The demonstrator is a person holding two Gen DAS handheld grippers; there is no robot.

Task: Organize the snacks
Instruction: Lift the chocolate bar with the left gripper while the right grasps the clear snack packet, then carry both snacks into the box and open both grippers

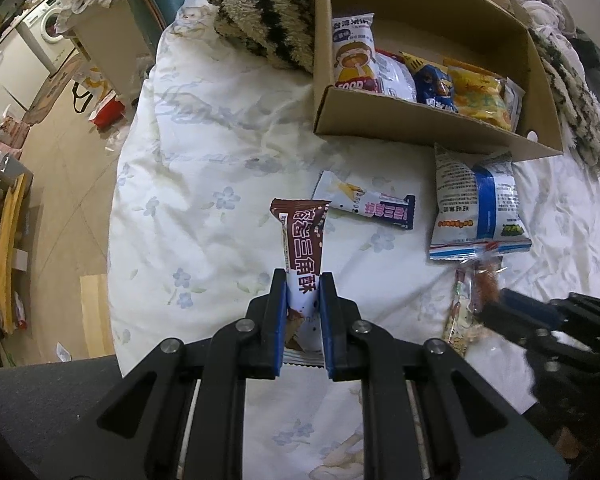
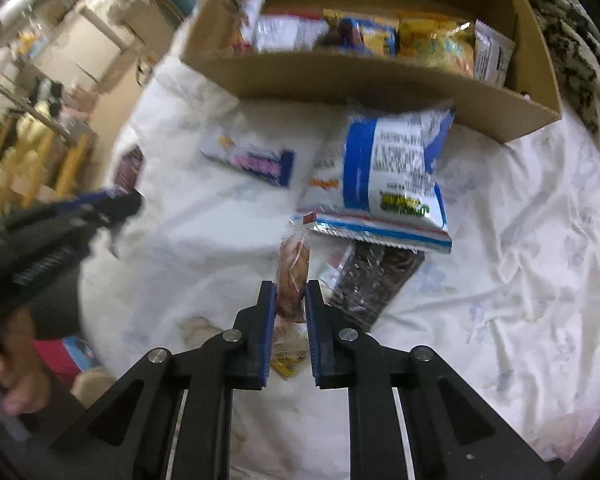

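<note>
My left gripper [image 1: 303, 280] is shut on a brown and white snack bar [image 1: 300, 240] that stands up between its blue pads above the bed. My right gripper [image 2: 290, 286] is shut on a clear-wrapped brown pastry [image 2: 294, 280]; the same gripper [image 1: 496, 300] and pastry [image 1: 486, 280] show blurred at the right of the left wrist view. On the sheet lie a white and blue snack bag [image 2: 392, 176], a small white and navy bar [image 1: 364, 204] and a dark wrapped packet [image 2: 376, 280]. The cardboard box [image 1: 428, 128] holds several snack packs.
A floral white bedsheet [image 1: 204, 208] covers the bed. A striped shaggy blanket [image 1: 268, 12] lies behind the box to its left. The bed's left edge drops to a floor with bags and furniture. A hand [image 2: 8, 376] holds the left gripper's handle.
</note>
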